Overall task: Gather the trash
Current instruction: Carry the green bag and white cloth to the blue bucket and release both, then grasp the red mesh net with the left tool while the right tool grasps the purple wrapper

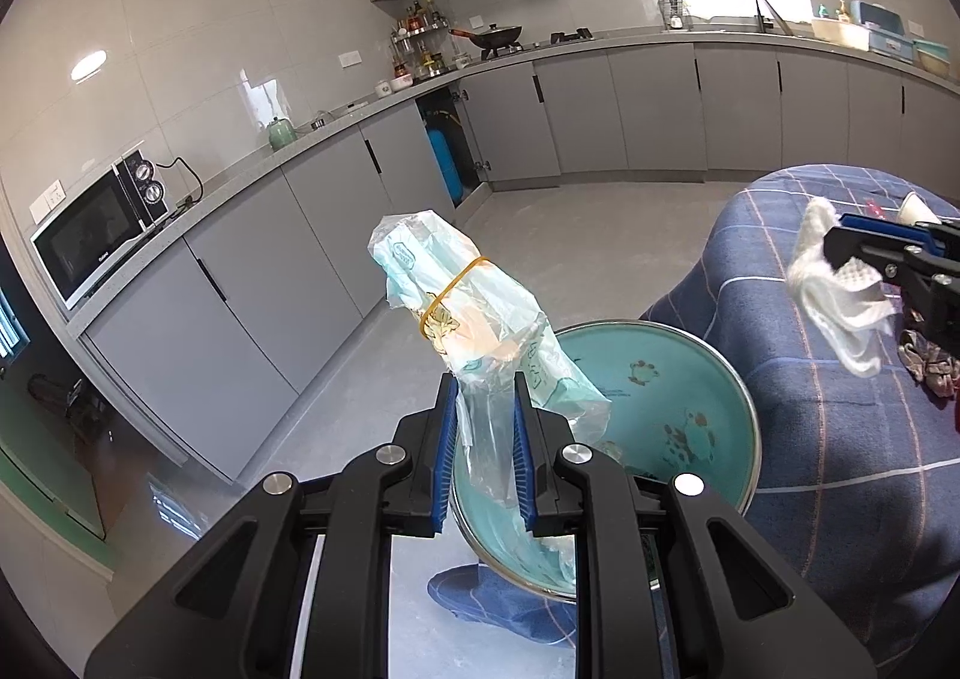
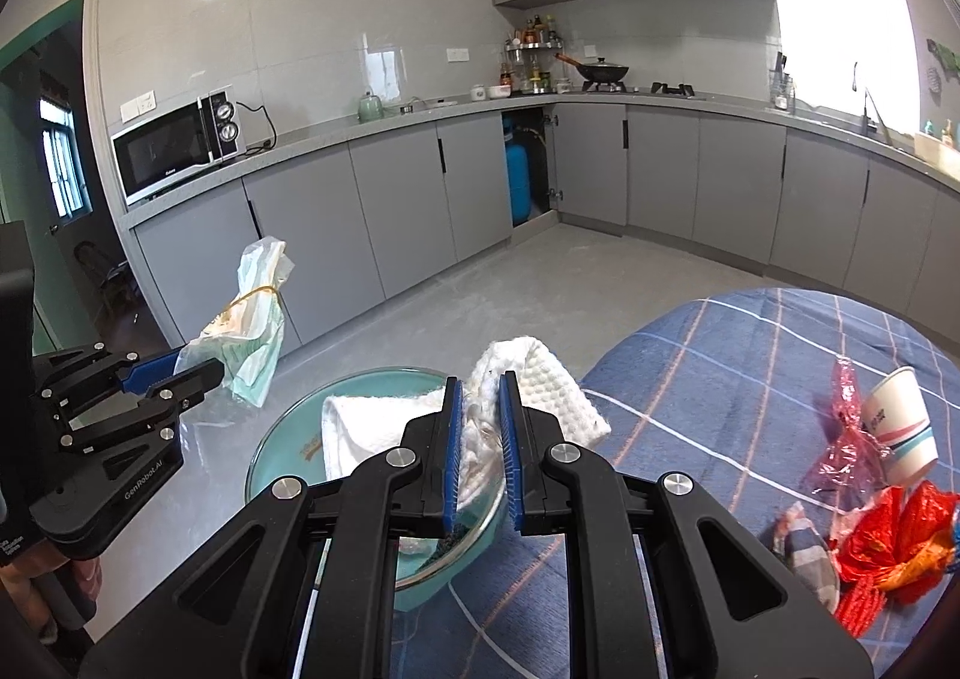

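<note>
Over teal basin (image 1: 690, 373), left gripper (image 1: 486, 409) clamps crinkly plastic bag (image 1: 456, 301) by its loose tail; right gripper (image 2: 480, 427) pinches soft tissue (image 2: 540, 379). Both light, limp, likely slippery; better gripped near the bunched middle.

txt: "GenRobot.AI" on left hand-held gripper (image 2: 201, 379); microwave (image 2: 177, 151) brand unreadable

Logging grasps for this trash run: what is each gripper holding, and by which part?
Left gripper: rubber-banded plastic packet, by its loose lower end. Right gripper: white paper towel, pinched mid-fold.
</note>
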